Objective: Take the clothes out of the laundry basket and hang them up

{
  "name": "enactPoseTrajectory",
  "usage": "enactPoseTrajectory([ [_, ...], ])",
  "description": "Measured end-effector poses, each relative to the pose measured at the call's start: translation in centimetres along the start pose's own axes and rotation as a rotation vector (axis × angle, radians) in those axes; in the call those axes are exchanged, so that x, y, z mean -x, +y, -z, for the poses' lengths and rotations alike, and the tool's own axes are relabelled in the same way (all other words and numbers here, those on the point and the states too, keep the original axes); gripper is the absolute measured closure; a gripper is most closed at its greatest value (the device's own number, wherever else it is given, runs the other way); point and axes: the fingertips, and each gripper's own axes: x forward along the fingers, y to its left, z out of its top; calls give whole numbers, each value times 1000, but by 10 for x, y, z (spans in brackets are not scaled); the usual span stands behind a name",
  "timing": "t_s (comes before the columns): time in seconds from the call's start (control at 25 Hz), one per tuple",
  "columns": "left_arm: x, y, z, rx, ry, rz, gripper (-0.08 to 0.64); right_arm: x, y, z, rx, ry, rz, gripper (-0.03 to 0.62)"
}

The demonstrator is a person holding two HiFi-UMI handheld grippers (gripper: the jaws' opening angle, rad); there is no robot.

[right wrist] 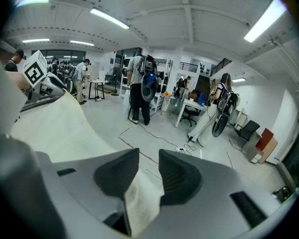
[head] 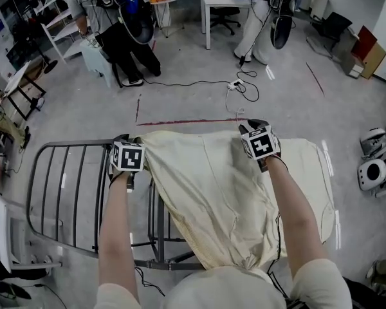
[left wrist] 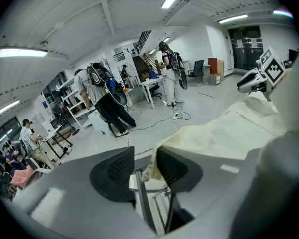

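My left gripper [left wrist: 145,166] and right gripper [right wrist: 148,169] each stand narrowly apart, a cloth [head: 206,192] edge loose between the jaws. The cloth drapes over the rack [head: 51,192].

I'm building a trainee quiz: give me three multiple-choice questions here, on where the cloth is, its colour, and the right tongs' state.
1. Where does the cloth lie? A on the floor; B over the metal rack; C in a basket.
2. Its colour? A cream; B navy; C red.
3. The right tongs: how do the jaws stand? A shut, empty; B clamped on a rack bar; C apart, cloth between them.
Key: 1 B, it spreads across the bars; 2 A, pale throughout; 3 C, a gap shows beside the fabric.
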Motion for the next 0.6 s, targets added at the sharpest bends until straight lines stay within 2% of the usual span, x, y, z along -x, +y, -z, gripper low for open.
enactPoseTrajectory([
  [0.12, 1, -3, 4, 35, -9, 46, 313, 6, 9, 4, 8, -1, -4, 437],
  [0.24, 9, -10, 8, 85, -26, 97, 257, 21, 19, 8, 12, -9, 2, 430],
  [0.4, 32, -20, 3, 130, -71, 140, 255, 54, 34, 7, -2, -46, 20, 430],
  [0.6, 72, -51, 6, 155, -143, 257, 292, 117, 56, 7, -22, -95, 80, 436],
])
